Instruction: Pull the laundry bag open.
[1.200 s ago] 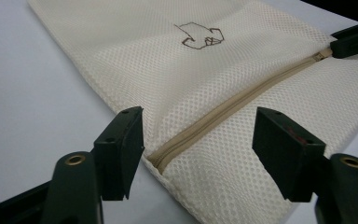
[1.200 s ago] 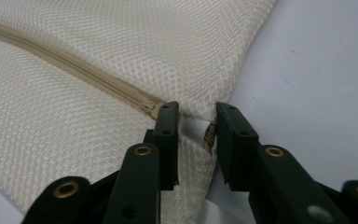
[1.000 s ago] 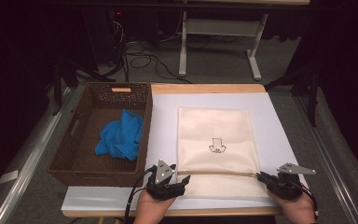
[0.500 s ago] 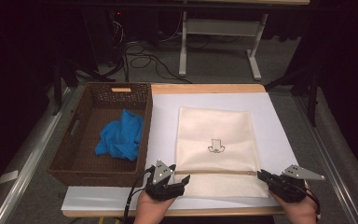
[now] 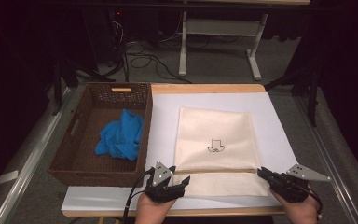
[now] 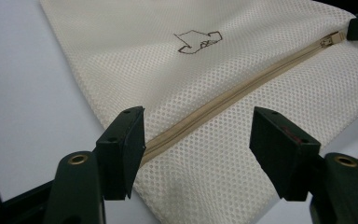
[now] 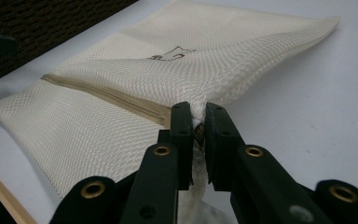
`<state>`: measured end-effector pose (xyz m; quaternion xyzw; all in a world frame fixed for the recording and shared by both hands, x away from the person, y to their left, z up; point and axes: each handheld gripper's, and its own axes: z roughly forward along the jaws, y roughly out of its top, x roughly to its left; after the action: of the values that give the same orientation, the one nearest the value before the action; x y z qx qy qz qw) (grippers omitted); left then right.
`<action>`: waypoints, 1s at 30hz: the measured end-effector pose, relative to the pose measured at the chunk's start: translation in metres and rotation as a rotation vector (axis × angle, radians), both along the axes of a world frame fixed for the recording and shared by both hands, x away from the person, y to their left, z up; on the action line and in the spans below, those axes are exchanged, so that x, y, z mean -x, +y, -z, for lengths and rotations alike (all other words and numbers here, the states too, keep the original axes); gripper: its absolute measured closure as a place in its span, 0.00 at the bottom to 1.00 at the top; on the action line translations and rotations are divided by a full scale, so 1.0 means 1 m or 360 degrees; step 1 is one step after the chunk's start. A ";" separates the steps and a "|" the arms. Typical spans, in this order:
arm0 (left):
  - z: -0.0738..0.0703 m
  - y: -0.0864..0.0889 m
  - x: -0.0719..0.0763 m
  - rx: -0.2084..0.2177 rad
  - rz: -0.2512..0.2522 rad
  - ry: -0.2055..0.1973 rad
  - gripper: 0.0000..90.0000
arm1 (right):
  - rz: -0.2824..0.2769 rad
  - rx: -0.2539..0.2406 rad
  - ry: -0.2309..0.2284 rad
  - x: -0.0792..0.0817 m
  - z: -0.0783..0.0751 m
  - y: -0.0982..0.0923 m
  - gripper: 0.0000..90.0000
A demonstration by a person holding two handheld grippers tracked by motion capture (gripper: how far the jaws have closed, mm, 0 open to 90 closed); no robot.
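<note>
Pinching mesh bag (image 7: 168, 70) zipper end, right gripper (image 7: 196, 122) low; left gripper (image 6: 196, 135) agape.

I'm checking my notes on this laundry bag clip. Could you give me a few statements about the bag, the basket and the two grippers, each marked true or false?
1. The right gripper is shut on the mesh bag at the zip end. True.
2. The left gripper is clamped on the zip. False: its jaws stand open on either side of the zip, without pressing it.
3. The blue cloth lies in the wicker basket. True.
4. The bag lies inside the basket. False: it lies on the white sheet beside the basket.
</note>
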<state>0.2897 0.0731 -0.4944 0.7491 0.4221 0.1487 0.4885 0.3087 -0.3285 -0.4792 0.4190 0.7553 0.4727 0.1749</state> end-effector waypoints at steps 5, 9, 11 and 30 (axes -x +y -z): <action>-0.001 -0.006 -0.001 -0.0003 0.0017 -0.0008 0.42 | -0.0001 -0.0010 -0.0010 0.001 -0.002 0.001 0.93; -0.002 -0.017 -0.002 -0.0016 0.0061 -0.0020 0.45 | -0.0003 -0.0022 -0.0026 0.002 -0.004 0.002 0.93; -0.003 -0.025 -0.002 -0.0031 0.0093 -0.0027 0.47 | -0.0008 -0.0018 -0.0035 0.002 -0.005 0.003 0.93; -0.011 -0.127 -0.012 -0.0041 0.0345 -0.0119 0.85 | -0.0048 -0.0017 -0.0074 0.007 -0.009 0.008 0.93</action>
<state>0.3018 -0.0538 -0.4836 0.7905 0.3180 0.1283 0.5074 0.3019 -0.3201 -0.4703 0.3973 0.7548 0.4888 0.1830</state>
